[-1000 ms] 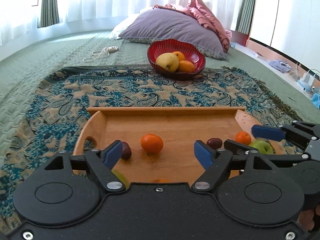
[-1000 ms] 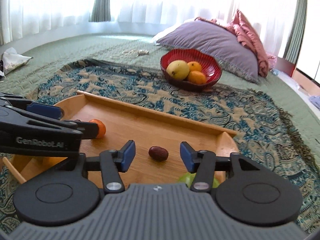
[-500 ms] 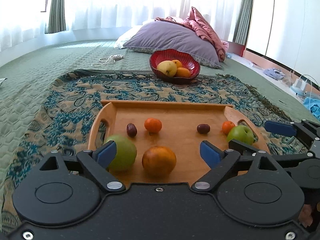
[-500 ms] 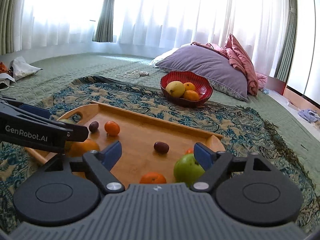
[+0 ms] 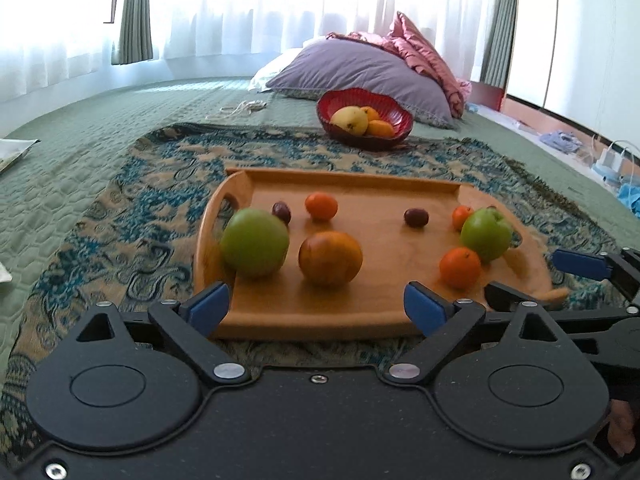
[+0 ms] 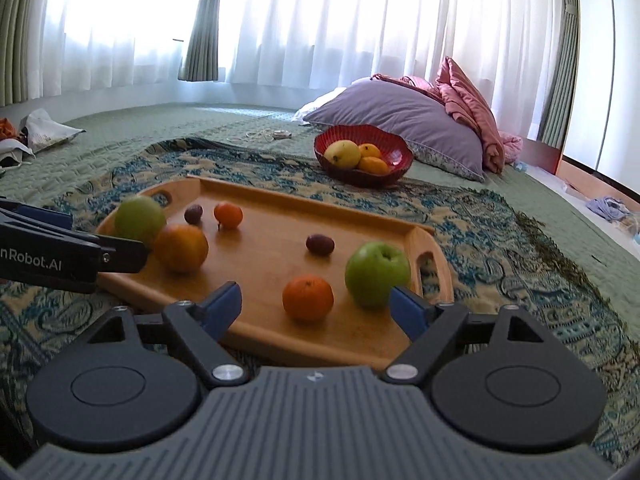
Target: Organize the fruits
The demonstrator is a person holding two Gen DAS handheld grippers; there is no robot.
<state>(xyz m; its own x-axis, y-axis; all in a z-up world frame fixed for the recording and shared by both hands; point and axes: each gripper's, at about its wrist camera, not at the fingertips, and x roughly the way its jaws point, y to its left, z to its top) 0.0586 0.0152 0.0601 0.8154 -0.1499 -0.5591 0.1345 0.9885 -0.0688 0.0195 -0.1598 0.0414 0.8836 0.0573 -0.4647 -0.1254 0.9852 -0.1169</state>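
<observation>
Both tools hover empty at the near edge of the wooden tray [image 5: 320,322]: left gripper [image 5: 316,306] spread wide, right gripper [image 6: 316,308] likewise released. On the tray lie two green apples [image 6: 378,274], a large orange [image 5: 330,258], three small mandarins [image 6: 308,298] and two dark plums [image 6: 320,244], all loose. Beyond the tray's far side stands the red bowl [image 6: 402,156], already part filled. Risk: round fruit may roll off the tray onto the soft patterned throw [image 6: 500,240] if nudged off-centre.

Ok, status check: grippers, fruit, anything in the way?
Left gripper and right gripper open, empty. Eight fruits loose on wooden tray; red bowl beyond. Path unobstructed.
</observation>
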